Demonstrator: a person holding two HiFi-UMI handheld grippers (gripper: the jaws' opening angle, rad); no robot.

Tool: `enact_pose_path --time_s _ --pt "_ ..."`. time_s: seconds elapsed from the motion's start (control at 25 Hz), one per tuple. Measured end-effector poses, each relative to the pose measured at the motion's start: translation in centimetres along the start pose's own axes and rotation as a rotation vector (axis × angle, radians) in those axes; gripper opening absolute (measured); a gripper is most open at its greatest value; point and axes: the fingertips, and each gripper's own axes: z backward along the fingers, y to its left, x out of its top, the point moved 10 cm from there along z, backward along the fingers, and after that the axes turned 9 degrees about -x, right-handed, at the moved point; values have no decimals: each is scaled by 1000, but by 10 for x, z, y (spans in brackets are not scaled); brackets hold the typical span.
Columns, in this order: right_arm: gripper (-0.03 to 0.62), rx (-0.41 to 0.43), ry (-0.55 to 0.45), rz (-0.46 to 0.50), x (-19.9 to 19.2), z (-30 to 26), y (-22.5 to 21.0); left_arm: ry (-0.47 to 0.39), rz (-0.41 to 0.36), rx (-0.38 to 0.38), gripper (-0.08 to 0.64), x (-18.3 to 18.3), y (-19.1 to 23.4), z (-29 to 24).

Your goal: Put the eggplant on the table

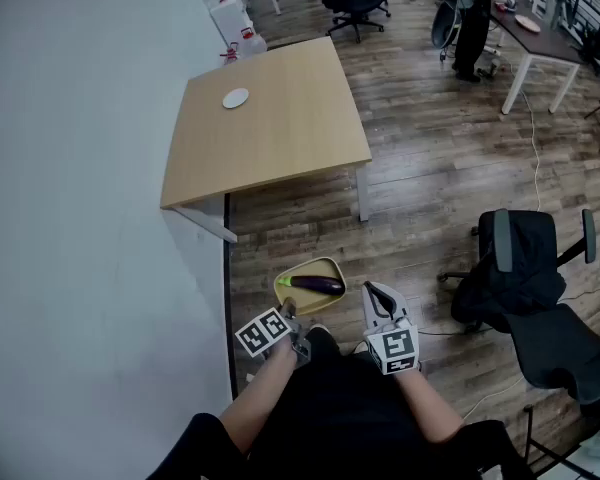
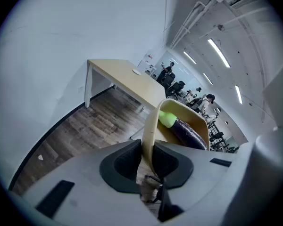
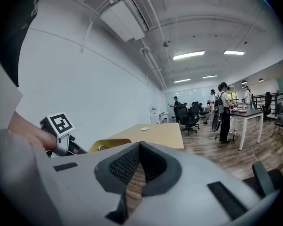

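A dark purple eggplant (image 1: 317,285) with a green stem lies on a yellow plate (image 1: 307,269), which hangs in the air above the wooden floor. My left gripper (image 1: 288,311) is shut on the plate's near rim. In the left gripper view the rim (image 2: 149,126) is pinched between the jaws of the left gripper (image 2: 148,147), and the eggplant (image 2: 188,131) rests beyond them. My right gripper (image 1: 376,290) is just right of the plate, not touching it. Its jaws meet at the tips with nothing between them, as the right gripper (image 3: 140,145) shows. The light wooden table (image 1: 280,128) stands ahead.
A small white disc (image 1: 236,98) lies on the table near its far left. A white wall (image 1: 70,218) runs along the left. A black office chair (image 1: 530,278) stands to the right. Further off are a white desk (image 1: 545,43), chairs and people.
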Motion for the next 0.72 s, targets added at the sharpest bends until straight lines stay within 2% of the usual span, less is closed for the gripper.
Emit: enact_pose_path --time_s 0.32,0.56,0.72 --pt "60 -74 1 -105 3 -7 -26 41 -20 -14 49 9 -12 -24" --pt "60 -119 43 -99 4 -38 -55 33 -45 -6 49 29 -26 -62" --pt "60 -134 63 -92 5 -71 -72 56 -28 -20 49 48 -29 -99"
